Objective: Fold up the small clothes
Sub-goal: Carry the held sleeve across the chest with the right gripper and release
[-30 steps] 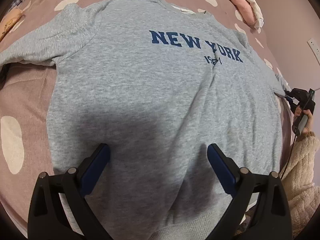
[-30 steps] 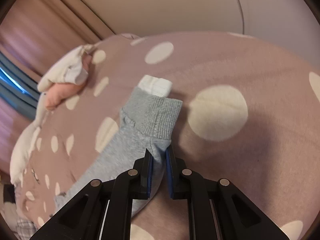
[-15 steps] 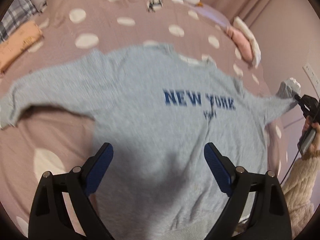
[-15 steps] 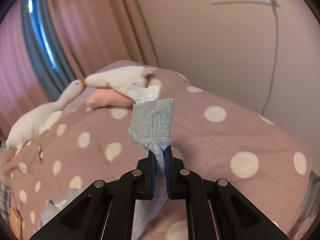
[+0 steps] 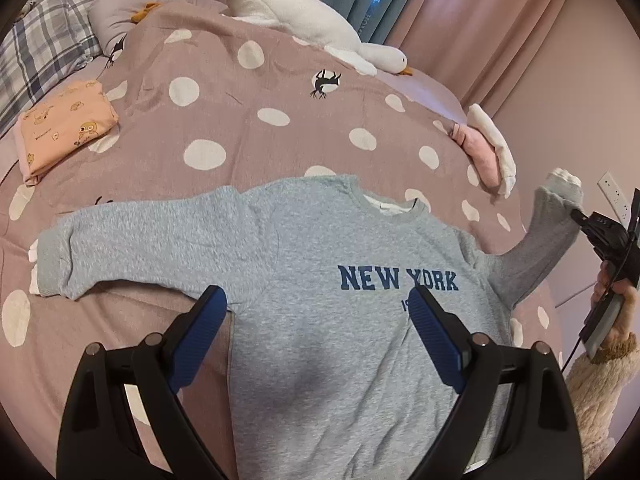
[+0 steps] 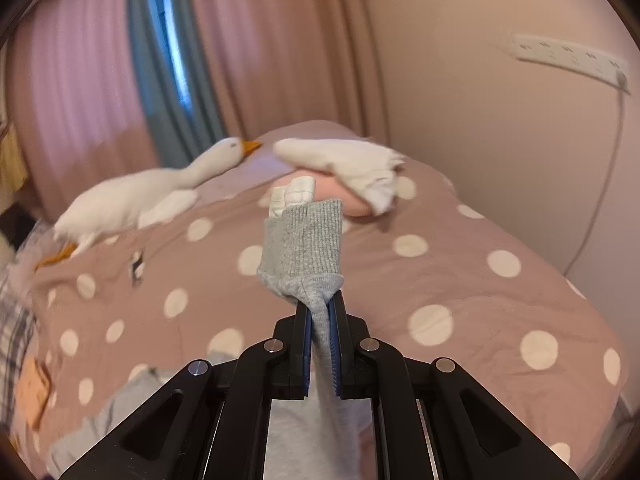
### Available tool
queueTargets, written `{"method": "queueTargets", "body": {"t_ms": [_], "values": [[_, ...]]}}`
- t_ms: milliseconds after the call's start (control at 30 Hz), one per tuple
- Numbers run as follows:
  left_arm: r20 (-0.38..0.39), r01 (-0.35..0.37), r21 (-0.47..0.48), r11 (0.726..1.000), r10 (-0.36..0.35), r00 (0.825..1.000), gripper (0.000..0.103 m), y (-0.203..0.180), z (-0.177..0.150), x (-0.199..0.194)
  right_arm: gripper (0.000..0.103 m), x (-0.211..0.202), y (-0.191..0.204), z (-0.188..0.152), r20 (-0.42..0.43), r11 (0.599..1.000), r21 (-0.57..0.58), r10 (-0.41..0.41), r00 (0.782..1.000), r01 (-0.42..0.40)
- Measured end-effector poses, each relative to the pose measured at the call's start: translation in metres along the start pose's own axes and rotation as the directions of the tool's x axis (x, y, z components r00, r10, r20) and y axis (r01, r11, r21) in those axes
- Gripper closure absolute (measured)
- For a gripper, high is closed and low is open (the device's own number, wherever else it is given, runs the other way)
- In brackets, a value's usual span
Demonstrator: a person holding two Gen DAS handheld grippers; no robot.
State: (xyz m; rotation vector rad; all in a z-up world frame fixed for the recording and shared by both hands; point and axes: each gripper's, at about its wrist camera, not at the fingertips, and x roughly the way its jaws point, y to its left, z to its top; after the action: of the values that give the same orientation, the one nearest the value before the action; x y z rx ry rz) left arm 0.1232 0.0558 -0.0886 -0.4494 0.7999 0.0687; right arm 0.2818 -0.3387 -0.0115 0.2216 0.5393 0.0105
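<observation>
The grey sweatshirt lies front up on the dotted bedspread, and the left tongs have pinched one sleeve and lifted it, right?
Nearly. The right tongs, not the left, pinch the lifted sleeve, as the right wrist view shows. The left tongs hang open over the sweatshirt, holding nothing. It does lie front up on the bedspread.

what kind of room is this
Most likely a bedroom: a bed with a polka-dot cover, a plaid pillow at its head, a plush goose lying on it, and curtains behind.
</observation>
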Motion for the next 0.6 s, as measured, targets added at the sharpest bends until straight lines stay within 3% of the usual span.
{"method": "queueTargets", "body": {"t_ms": [333,600], "values": [[0.016,-0.002,-0.010,1.000,0.002,1.000,0.010,0.004,-0.001,-0.009,0.094,-0.006,0.071,-0.040,-0.048,0.979,-0.174,0.098,0.994,-0.105],[-0.004,-0.022,-0.024,0.999,0.022,1.000,0.010,0.008,-0.005,0.000,0.094,0.009,0.116,-0.092,-0.199,0.945,-0.235,0.182,0.963,-0.228]]}}
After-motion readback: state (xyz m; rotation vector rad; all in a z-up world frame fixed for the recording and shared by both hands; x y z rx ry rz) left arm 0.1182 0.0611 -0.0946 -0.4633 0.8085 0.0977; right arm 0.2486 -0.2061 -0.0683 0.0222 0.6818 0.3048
